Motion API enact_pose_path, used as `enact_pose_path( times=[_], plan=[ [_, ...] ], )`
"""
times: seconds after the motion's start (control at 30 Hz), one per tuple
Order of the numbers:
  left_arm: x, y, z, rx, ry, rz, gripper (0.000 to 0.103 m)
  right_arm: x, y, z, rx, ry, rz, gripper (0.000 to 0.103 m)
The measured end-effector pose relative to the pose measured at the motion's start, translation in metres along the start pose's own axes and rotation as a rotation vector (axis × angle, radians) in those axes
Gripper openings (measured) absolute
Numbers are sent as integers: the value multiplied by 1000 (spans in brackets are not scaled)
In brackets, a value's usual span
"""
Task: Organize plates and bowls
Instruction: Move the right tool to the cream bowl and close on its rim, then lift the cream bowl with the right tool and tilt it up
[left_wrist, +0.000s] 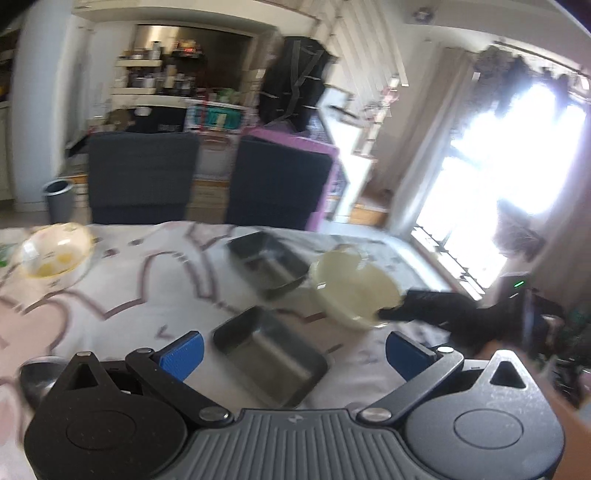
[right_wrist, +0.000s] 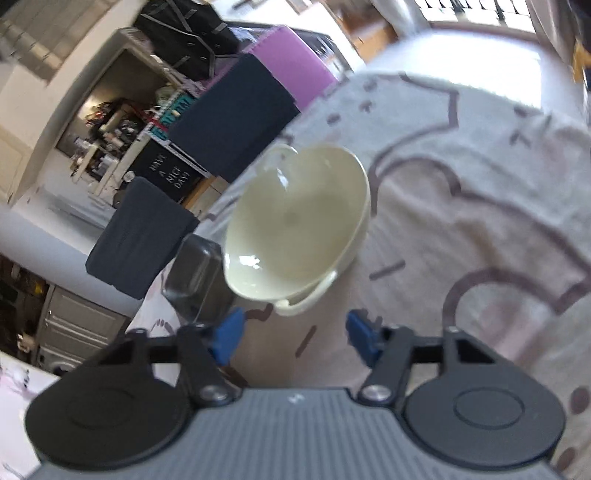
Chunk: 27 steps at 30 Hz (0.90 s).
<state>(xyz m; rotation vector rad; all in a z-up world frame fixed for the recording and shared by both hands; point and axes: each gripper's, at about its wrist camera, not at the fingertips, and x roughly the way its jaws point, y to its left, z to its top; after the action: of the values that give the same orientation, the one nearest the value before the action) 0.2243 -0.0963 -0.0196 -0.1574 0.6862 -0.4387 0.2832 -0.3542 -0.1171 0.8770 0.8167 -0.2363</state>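
Note:
A cream bowl (right_wrist: 299, 225) with two loop handles sits tilted on the patterned tablecloth (right_wrist: 480, 184); its near handle lies just ahead of my right gripper (right_wrist: 295, 338), whose blue pads stand apart and touch nothing. In the left wrist view the same cream bowl (left_wrist: 354, 288) is at the right, with the right gripper (left_wrist: 395, 310) at its near rim. My left gripper (left_wrist: 295, 354) is wide open over a rectangular metal tray (left_wrist: 269, 362) lying on the cloth. A second metal tray (left_wrist: 269, 266) lies further back. A yellow-patterned bowl (left_wrist: 55, 254) stands at the far left.
Two dark chairs (left_wrist: 142, 177) (left_wrist: 280, 184) stand at the table's far edge. A grey bin (left_wrist: 59, 199) is on the floor behind. A dark round object (left_wrist: 37, 373) sits at the near left. A bright window (left_wrist: 498, 166) is on the right.

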Motion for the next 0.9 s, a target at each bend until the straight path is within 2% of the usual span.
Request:
enact_pose_path(
  times=[0.1,0.17,0.23,0.27,0.4,0.43,0.53,0.73,0.9],
  plan=[
    [18,-6,10,48,-4,-26,103,15,-13,-1,75,1,35,51],
    [32,-8,15,75,-9,-29,103,28,-27,-2,153,1,62,37],
    [43,-8,18,87,-14,-34,103,34,-37,-2,204,-3,123,34],
    [48,-8,20,85,-19,-39,103,36,-40,1,216,-13,143,28],
    [65,-4,26,53,-22,-52,103,43,-55,6,291,-15,185,26],
    [70,-3,28,44,-23,-55,103,48,-57,5,300,-2,196,21],
    [79,-1,30,24,-20,-58,103,56,-64,1,324,15,244,22],
    [92,-2,27,-5,13,-77,103,53,-52,1,193,-23,204,19],
    [99,-8,24,29,39,-82,103,32,-78,11,175,-83,190,15]
  ],
)
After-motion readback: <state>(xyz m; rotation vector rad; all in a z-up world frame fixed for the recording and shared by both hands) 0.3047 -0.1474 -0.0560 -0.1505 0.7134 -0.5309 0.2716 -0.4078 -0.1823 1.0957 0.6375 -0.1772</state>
